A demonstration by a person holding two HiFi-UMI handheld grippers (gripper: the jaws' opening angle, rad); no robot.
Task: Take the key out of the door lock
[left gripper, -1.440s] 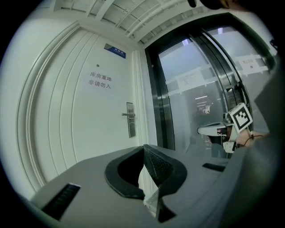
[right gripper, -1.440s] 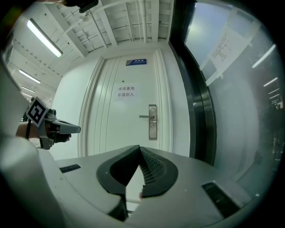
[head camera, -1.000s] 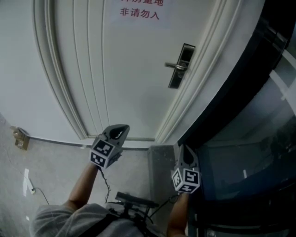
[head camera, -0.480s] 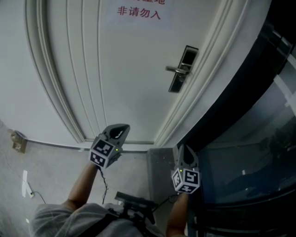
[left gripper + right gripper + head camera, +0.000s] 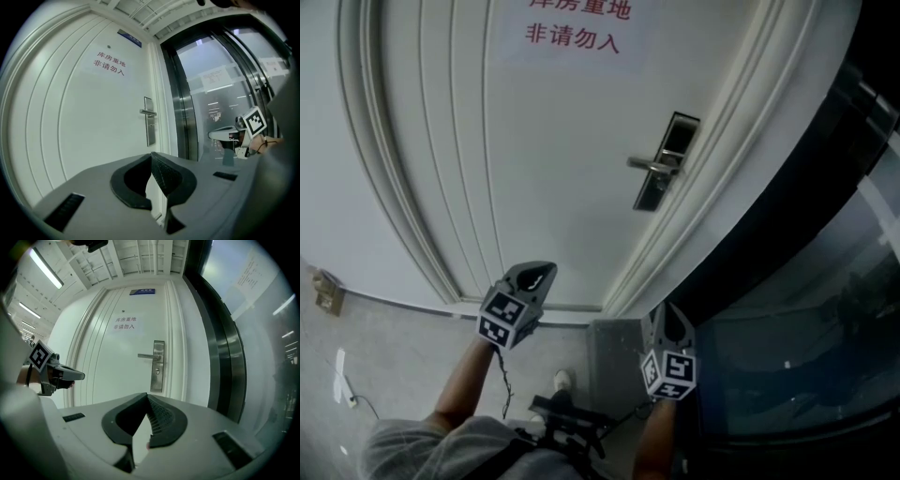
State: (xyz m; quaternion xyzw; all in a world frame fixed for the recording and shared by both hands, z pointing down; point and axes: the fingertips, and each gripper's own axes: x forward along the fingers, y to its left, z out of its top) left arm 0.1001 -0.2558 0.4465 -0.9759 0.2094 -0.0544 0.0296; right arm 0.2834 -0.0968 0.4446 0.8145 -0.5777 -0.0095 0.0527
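Observation:
The white door (image 5: pixel 553 141) stands closed ahead of me. Its steel lock plate (image 5: pixel 661 173) carries a lever handle (image 5: pixel 649 165) pointing left. The lock plate (image 5: pixel 158 365) sits centred in the right gripper view, with a small dark keyhole spot (image 5: pixel 158 372) under the lever; the key is too small to make out. In the left gripper view the lock plate (image 5: pixel 150 122) lies a little left of centre. My left gripper (image 5: pixel 546 266) and right gripper (image 5: pixel 664 306) both point level at the door, well short of it. Both sets of jaws are shut with nothing between them.
A notice in red characters (image 5: pixel 577 23) is stuck high on the door. A dark-framed glass wall (image 5: pixel 806 281) runs along the right. On the grey floor lie a small box (image 5: pixel 325 291) at the wall and a white cable (image 5: pixel 339 375). My shoe (image 5: pixel 563 380) shows below.
Both grippers have moved toward the door together, and the lock has shifted slightly left in the head view. A shoe has come into view at the bottom.

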